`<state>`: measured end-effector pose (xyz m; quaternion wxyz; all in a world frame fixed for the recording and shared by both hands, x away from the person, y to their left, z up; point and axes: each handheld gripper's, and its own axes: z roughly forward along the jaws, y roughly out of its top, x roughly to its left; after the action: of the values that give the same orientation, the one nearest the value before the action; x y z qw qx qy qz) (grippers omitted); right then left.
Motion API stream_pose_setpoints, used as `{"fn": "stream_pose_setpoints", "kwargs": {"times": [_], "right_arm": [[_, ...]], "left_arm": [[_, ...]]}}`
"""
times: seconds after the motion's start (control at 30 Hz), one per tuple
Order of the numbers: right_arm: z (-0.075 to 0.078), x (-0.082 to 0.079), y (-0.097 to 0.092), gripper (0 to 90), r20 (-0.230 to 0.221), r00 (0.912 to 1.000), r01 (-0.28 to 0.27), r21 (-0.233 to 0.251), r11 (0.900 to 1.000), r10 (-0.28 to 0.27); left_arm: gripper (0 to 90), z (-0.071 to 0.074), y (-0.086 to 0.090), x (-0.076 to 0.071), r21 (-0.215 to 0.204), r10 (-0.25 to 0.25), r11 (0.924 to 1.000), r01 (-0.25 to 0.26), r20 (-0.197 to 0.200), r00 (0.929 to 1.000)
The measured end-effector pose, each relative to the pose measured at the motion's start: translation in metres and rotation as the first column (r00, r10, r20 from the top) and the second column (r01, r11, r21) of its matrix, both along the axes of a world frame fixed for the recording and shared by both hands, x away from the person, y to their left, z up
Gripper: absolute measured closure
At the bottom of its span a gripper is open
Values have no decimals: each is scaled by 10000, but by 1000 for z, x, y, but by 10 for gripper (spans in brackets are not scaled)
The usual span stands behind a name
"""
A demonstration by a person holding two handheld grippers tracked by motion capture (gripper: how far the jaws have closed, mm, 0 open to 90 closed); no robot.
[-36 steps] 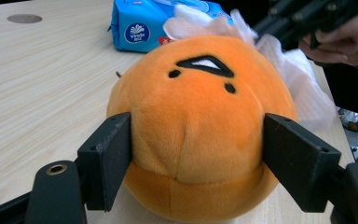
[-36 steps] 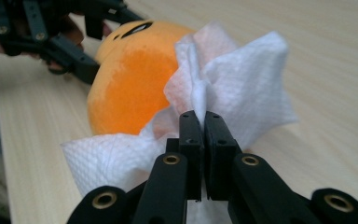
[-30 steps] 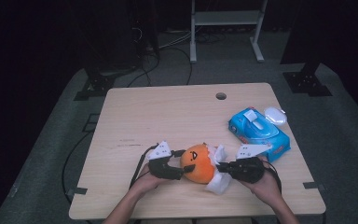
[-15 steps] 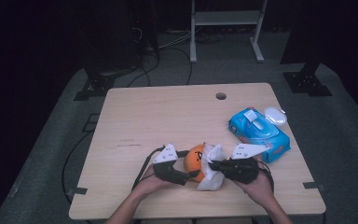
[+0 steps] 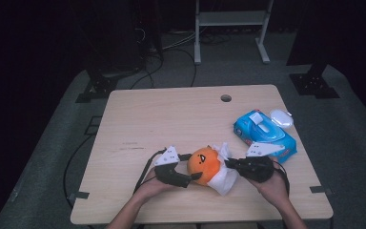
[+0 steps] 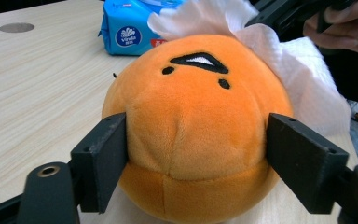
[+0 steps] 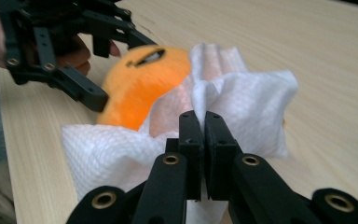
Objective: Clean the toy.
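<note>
Resting near the front edge of the wooden surface (image 5: 171, 119), the orange plush ball (image 5: 203, 162) is the landmark. The left gripper (image 6: 196, 154) straddles the ball's lower half; its jaws, just having opened, stand wide, pads at the plush on both sides, whether pressing I cannot tell. Just right of the ball, the right gripper (image 7: 199, 122) is clamped tight on a white tissue (image 7: 242, 112) draped against it. Behind and right of the ball lies a blue wipes pack (image 5: 264, 135).

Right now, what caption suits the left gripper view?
Orange plush ball sits between two black claw jaws, white tissue draped behind it.
</note>
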<state>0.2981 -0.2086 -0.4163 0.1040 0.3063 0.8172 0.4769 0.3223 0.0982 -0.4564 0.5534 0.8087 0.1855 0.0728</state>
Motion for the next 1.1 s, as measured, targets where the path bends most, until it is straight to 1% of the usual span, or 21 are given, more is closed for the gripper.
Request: {"fn": "stream_pose_setpoints", "kwargs": {"times": [0.07,0.1,0.13,0.17,0.23,0.3,0.37,0.4,0.47,0.57,0.63,0.67,0.7,0.73,0.77,0.8,0.83,0.9,1.0,1.03,1.1], "right_arm": [[-3,0,0,861,-365,9991,-197,57,9998,199],[-4,-2,3,862,-427,9985,-339,-32,9994,337],[-2,-4,6,861,-355,9984,-451,-109,9989,447],[0,-6,10,861,-297,9978,-599,-61,9982,597],[5,-10,19,861,-194,9943,-1038,294,9942,1044],[8,-13,32,857,17,9916,-1297,135,9915,1297],[9,-14,41,857,94,9891,-1472,142,9890,1470],[9,-14,44,857,152,9886,-1496,29,9887,1496],[9,-13,42,854,300,9898,-1396,-19,9902,1396],[10,-9,28,835,527,9957,-765,-22,9971,765],[9,-5,19,850,472,9976,-514,1,9987,513],[7,-4,15,855,336,9986,-409,80,9991,406],[5,-3,12,861,184,9991,-389,198,9990,385],[4,-3,11,864,113,9991,-418,227,9989,416],[3,-5,13,866,129,9989,-459,184,9988,457],[4,-7,15,867,213,9986,-478,106,9988,476],[6,-9,19,867,288,9980,-566,122,9983,562],[8,-13,28,867,381,9954,-884,197,9959,876],[8,-18,45,866,476,9913,-1225,-27,9925,1224],[7,-18,47,866,579,9906,-1232,-179,9922,1240],[8,-16,44,866,630,9919,-1099,-126,9939,1105]], "left_arm": [[231,0,-2,-1,18,8,10000,-8,64,10000],[241,0,-2,-2,94,9,10000,-10,166,9999],[249,1,-3,-2,123,-11,9999,8,220,9998],[252,1,-3,-2,81,-25,10000,23,210,9998],[265,3,-7,-5,146,-196,9997,190,401,9990],[274,5,-11,-8,253,-404,9989,389,620,9973],[280,5,-14,-11,387,-544,9979,516,772,9955],[281,5,-14,-12,445,-587,9975,553,798,9951],[282,4,-11,-10,356,-631,9975,608,679,9957],[264,2,-8,-6,175,-503,9986,496,387,9980],[237,3,-7,-4,-45,-432,9991,433,179,9989],[230,4,-7,-4,-286,-403,9988,403,13,9992],[221,5,-9,-4,-380,-374,9986,371,-94,9993],[222,6,-11,-5,-341,-341,9988,339,-50,9994],[235,6,-13,-6,-147,-338,9993,339,101,9994],[254,6,-14,-6,-8,-320,9995,320,227,9992],[279,6,-14,-7,-1,-301,9995,301,262,9992],[294,6,-15,-8,35,-358,9994,357,363,9987],[302,7,-16,-10,337,-544,9981,523,651,9964],[305,6,-15,-11,334,-545,9981,524,649,9964],[309,5,-14,-10,284,-550,9982,534,567,9969]]}}
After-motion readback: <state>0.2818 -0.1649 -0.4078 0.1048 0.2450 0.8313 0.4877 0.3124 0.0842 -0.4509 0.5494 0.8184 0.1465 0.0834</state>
